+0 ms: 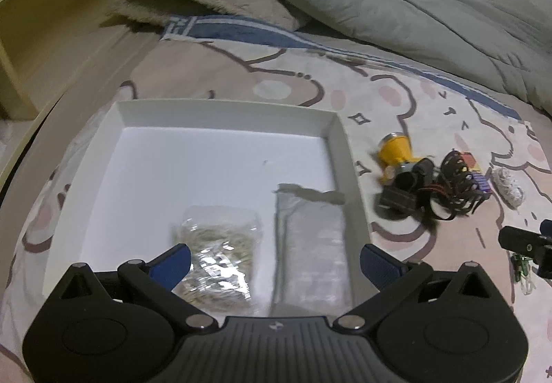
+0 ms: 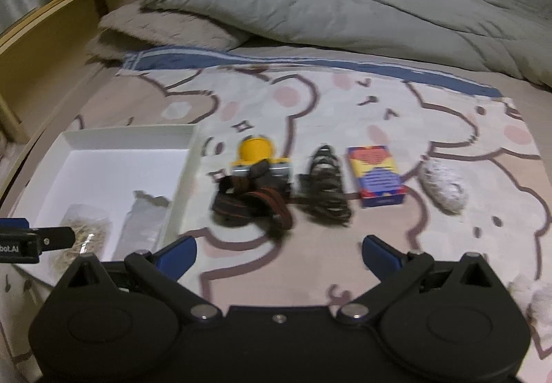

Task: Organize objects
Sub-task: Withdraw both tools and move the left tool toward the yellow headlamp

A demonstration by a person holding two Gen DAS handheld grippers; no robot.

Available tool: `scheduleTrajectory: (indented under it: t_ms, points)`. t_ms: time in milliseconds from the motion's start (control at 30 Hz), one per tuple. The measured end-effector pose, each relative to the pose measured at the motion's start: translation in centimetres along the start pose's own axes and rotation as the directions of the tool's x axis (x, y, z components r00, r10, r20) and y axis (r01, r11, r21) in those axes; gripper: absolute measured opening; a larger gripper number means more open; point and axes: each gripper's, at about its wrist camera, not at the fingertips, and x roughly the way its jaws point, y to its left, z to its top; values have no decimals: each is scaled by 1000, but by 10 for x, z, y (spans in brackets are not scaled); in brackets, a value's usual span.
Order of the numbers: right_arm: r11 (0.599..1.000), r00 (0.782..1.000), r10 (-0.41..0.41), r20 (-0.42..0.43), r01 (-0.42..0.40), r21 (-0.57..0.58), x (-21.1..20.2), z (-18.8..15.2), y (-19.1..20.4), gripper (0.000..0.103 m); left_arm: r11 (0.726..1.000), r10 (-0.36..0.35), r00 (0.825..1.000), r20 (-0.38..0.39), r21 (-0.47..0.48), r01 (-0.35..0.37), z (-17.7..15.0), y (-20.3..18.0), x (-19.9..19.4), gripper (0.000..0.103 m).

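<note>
Left wrist view: left gripper has its blue pads wide apart, nothing between them, hovering over the near end of the white tray. In the tray: a clear bag of rubber bands at 6 o'clock and a flat silver pouch just beside it at 5 o'clock, close to the right wall. Risk, as I judge it: dropping lower snags the crinkly bag or knocks the tray wall, and the tray would probably slide easily on the soft bedsheet. Far half of the tray is bare, so there is room for more items. Outside at 3 o'clock: yellow headlamp with strap, black coiled cable, foil ball. The other gripper's tip pokes in at the right edge.

Right wrist view: right gripper also spread, empty, above bare sheet at 6 o'clock. Loose items lie in a row at 12 o'clock: headlamp, coiled cable, colourful card box, foil ball, each near the next. Risks: the headlamp's loose strap could drag when lifted; the springy cable may slip out of the pads or catch the box. Tray sits at 9 o'clock, its right wall just beside the headlamp, so a low carry could hit it. Left gripper hangs over the tray's near corner, a collision risk there. Grey duvet is far back, well apart; open sheet lies near the row.
</note>
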Motion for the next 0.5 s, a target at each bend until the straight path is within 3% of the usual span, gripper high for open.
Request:
scheduleTrajectory:
  t_ms: [500]
  points:
    - [993,997,-69,43,65,95,-19,-1,-72,103,997,-61,996,64,55,58,14,-64,6,103]
